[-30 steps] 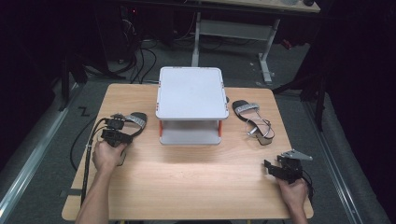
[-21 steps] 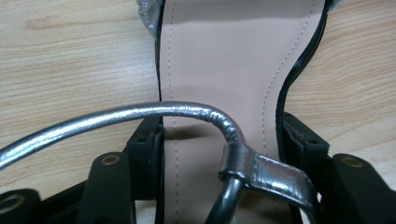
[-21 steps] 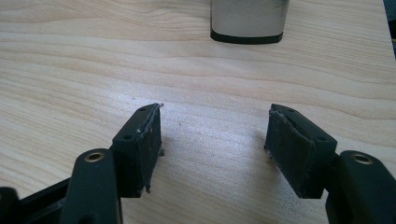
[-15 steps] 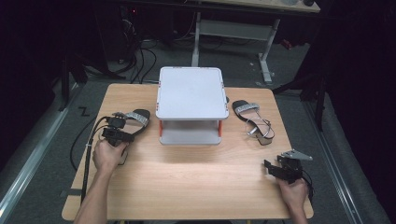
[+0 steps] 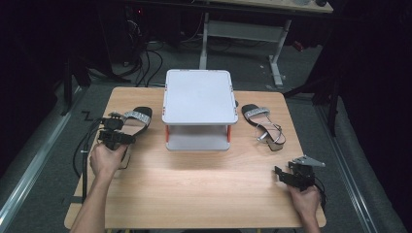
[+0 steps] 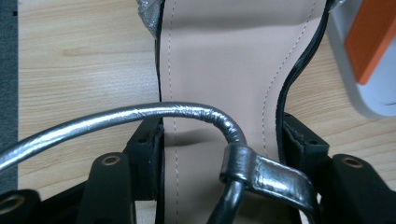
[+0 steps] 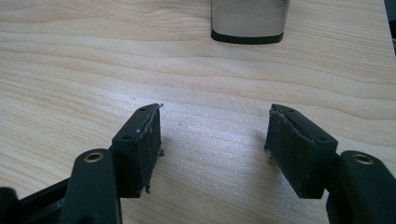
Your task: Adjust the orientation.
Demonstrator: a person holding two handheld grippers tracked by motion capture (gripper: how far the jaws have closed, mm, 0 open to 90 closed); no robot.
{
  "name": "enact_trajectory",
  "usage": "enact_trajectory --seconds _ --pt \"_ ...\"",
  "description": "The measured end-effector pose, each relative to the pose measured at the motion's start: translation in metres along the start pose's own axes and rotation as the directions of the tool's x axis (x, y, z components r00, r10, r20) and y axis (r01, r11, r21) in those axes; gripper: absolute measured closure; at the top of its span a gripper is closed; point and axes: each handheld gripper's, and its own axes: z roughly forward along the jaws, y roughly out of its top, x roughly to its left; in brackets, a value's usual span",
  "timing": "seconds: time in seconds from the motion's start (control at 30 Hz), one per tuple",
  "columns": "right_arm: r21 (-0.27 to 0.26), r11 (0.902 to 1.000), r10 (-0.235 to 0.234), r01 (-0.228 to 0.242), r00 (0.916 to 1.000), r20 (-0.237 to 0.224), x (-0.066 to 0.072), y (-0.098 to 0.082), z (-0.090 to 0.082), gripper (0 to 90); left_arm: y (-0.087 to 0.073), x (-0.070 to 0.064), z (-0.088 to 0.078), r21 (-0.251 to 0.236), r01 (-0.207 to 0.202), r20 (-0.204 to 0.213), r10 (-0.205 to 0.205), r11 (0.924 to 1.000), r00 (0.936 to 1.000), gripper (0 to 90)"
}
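Left gripper [image 5: 116, 131] jaws clamped across sandal [image 5: 133, 118], toe toward far-right; right gripper [image 5: 294, 174] jaws apart, empty.

A light wooden table [image 5: 194, 194] stands on grey floor [image 5: 301, 63] in a dark room — light falls mostly on its top. Beyond the table, black cables [image 5: 145, 58] lie on the floor beside a white-legged desk [image 5: 243, 29] — walls lost in shadow.
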Motion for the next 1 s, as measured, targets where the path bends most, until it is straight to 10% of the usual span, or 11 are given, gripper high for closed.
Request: enact_trajectory --seconds 1.0 --pt "0.001 1.0 0.005 -0.005 1.0 -0.003 0.0 0.0 0.0 35.3 0.023 -0.022 -0.085 -0.112 -0.013 0.08 0.022 0.9936 0.9965 42.2"
